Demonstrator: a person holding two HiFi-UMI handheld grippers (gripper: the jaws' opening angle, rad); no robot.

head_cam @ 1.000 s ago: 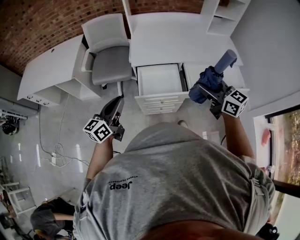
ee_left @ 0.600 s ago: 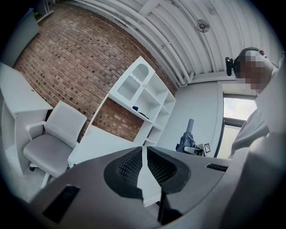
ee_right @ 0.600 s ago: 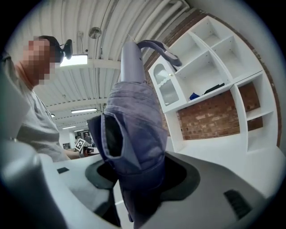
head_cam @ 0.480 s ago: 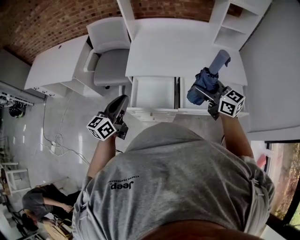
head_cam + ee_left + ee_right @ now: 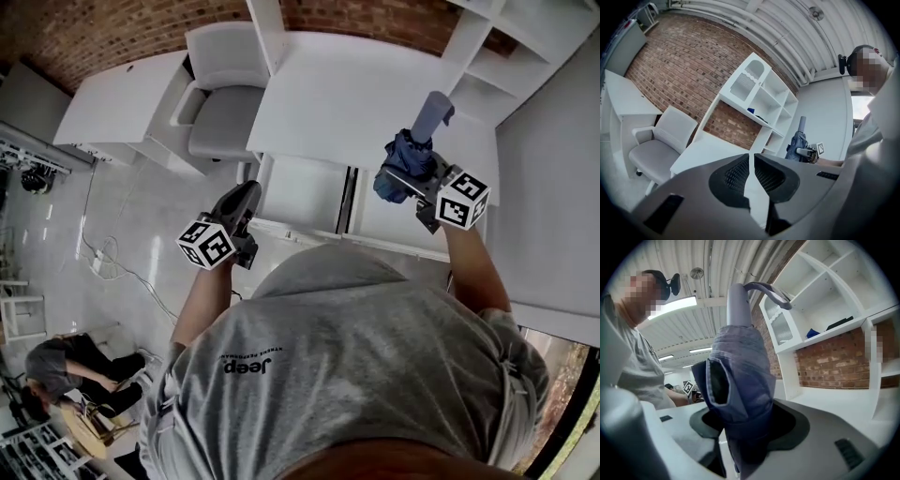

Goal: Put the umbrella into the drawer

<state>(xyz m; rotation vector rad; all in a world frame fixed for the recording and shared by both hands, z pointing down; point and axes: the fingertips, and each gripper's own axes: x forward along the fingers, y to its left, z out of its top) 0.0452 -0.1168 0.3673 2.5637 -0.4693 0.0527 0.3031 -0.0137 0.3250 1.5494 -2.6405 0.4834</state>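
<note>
The folded blue umbrella (image 5: 738, 380) stands upright in my right gripper (image 5: 740, 437), which is shut on its cloth body; its grey handle points up. In the head view, the umbrella (image 5: 412, 155) and right gripper (image 5: 405, 180) hang over the right part of the white desk. The open white drawer (image 5: 300, 192) shows below the desk's front edge, its back part hidden under the top. My left gripper (image 5: 248, 194) is just left of the drawer. In the left gripper view, that gripper (image 5: 751, 161) is shut with nothing in it, and the umbrella (image 5: 797, 143) shows far right.
A white chair (image 5: 225, 117) stands left of the desk top (image 5: 347, 94). Open shelves (image 5: 506, 56) rise at the back right, and a second desk (image 5: 122, 112) is at the far left. Cables (image 5: 112, 272) lie on the floor. A person (image 5: 66, 366) crouches at the lower left.
Both grippers have moved forward toward the desk, the right one carrying the umbrella over the desk top. More of the drawer is now hidden under the desk's front edge.
</note>
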